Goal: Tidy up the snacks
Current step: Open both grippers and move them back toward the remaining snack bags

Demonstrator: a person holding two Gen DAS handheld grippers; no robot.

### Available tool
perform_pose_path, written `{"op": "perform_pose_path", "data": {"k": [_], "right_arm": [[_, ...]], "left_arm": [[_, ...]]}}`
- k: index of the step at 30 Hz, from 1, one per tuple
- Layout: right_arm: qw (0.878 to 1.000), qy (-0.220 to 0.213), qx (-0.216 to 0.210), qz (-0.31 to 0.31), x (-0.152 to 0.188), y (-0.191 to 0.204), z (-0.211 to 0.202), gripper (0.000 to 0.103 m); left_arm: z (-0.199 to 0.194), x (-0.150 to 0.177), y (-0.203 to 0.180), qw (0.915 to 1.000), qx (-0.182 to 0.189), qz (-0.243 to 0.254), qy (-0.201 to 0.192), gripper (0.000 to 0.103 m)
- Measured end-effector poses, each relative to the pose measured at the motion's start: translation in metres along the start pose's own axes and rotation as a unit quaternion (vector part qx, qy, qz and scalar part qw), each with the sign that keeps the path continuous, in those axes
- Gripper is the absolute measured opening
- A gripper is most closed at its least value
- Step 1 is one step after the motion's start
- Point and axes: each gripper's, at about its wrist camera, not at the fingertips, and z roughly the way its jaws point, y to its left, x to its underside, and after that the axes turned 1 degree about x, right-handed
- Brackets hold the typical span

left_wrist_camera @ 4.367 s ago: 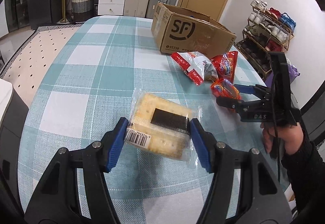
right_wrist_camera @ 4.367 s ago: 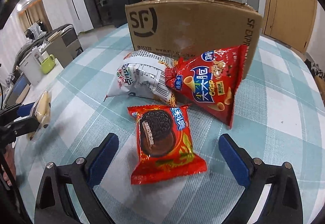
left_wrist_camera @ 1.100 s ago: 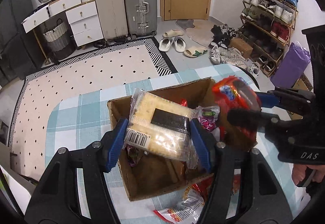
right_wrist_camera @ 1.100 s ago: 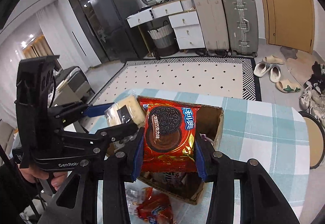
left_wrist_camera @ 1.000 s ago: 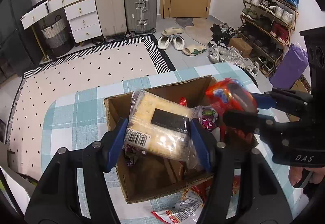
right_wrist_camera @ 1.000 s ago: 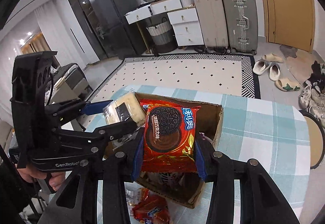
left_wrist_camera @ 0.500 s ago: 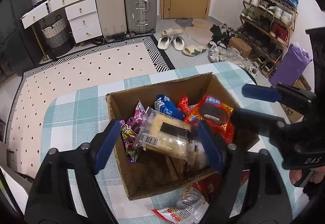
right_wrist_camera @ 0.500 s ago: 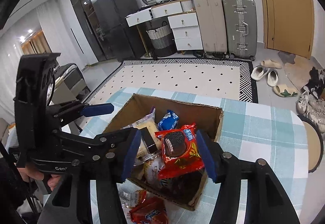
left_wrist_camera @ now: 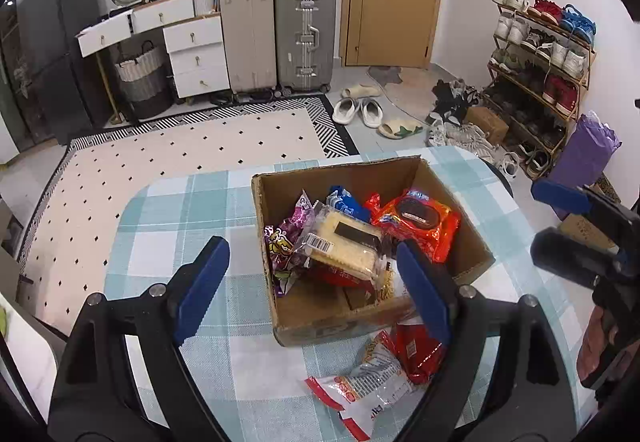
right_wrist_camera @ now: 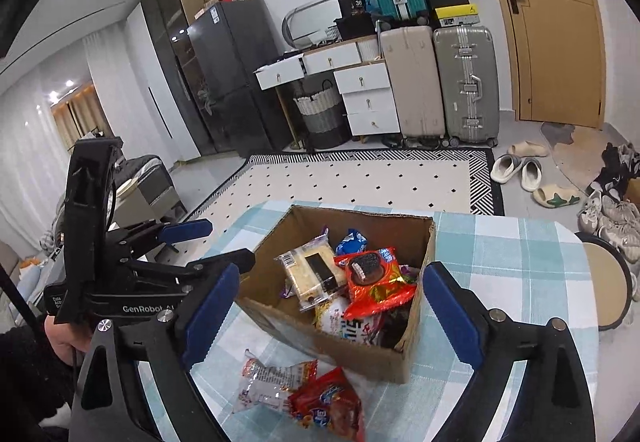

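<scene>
Now both grippers, left [left_wrist_camera: 312,282] and right [right_wrist_camera: 332,314], are being opened wide, empty, over the box [left_wrist_camera: 320,322]. Two bags [right_wrist_camera: 300,394] are being left outside; next, one needs grasping.

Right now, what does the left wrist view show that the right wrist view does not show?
Only the left wrist view shows the shoe rack by the wall and the purple bag beside it.

Only the right wrist view shows the dark fridge and the hand holding the left gripper.

Both show the cardboard box with the cracker pack and the red cookie pack lying inside, two snack bags on the table in front of it, and both grippers opening with nothing between their pads.
</scene>
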Motion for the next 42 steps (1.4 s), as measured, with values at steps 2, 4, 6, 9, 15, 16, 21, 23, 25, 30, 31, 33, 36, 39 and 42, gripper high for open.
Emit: {"op": "perform_pose_path", "data": {"k": [2,4,6,9,15,16,21,23,25,30,31,33,36,39,42], "right_arm": [[1.0,-0.005,-0.001,0.005,0.007,0.003,-0.008,0.095],[1.0,-0.009,-0.005,0.012,0.013,0.006,-0.016,0.095],[1.0,-0.016,-0.01,0.018,0.021,0.008,-0.024,0.095],[0.999,-0.025,-0.009,0.019,0.034,0.013,-0.038,0.096],[0.999,-0.048,0.008,0.004,0.056,0.024,-0.068,0.098],[0.999,-0.053,0.01,0.002,0.059,0.026,-0.072,0.099],[0.997,-0.082,0.011,0.005,0.081,0.033,-0.093,0.1],[0.996,-0.085,0.012,0.009,0.09,0.035,-0.096,0.101],[0.997,-0.081,0.008,0.015,0.101,0.036,-0.096,0.101],[0.998,-0.067,0.009,0.021,0.124,0.038,-0.091,0.101],[0.998,-0.064,0.009,0.023,0.128,0.039,-0.089,0.101],[0.998,-0.062,0.013,0.028,0.138,0.039,-0.087,0.101],[0.997,-0.067,0.023,0.031,0.152,0.039,-0.083,0.101],[0.998,-0.054,0.028,0.035,0.161,0.038,-0.074,0.101],[0.998,-0.052,0.024,0.038,0.161,0.037,-0.07,0.101]], "left_arm": [[-0.014,0.007,-0.001,0.9999,0.004,-0.007,-0.013,0.086],[-0.027,0.015,-0.003,0.9996,0.005,-0.012,-0.025,0.087],[-0.04,0.022,-0.005,0.9992,0.007,-0.018,-0.035,0.088],[-0.061,0.035,-0.006,0.9983,0.006,-0.028,-0.051,0.091],[-0.097,0.057,-0.011,0.996,-0.014,-0.003,-0.088,0.102],[-0.103,0.063,-0.01,0.9956,-0.019,-0.002,-0.091,0.102],[-0.118,0.091,-0.005,0.9962,-0.014,-0.006,-0.086,0.102],[-0.117,0.102,-0.001,0.9962,-0.019,-0.005,-0.084,0.102],[-0.114,0.115,0.002,0.9967,-0.02,-0.008,-0.078,0.102],[-0.112,0.139,0.012,0.997,-0.03,-0.024,-0.068,0.102],[-0.112,0.143,0.014,0.9966,-0.034,-0.033,-0.067,0.102],[-0.112,0.149,0.021,0.9959,-0.03,-0.053,-0.067,0.102],[-0.112,0.158,0.03,0.9944,-0.039,-0.076,-0.063,0.102],[-0.11,0.163,0.033,0.9936,-0.037,-0.088,-0.059,0.102],[-0.105,0.166,0.031,0.9932,-0.05,-0.091,-0.054,0.102]]}}
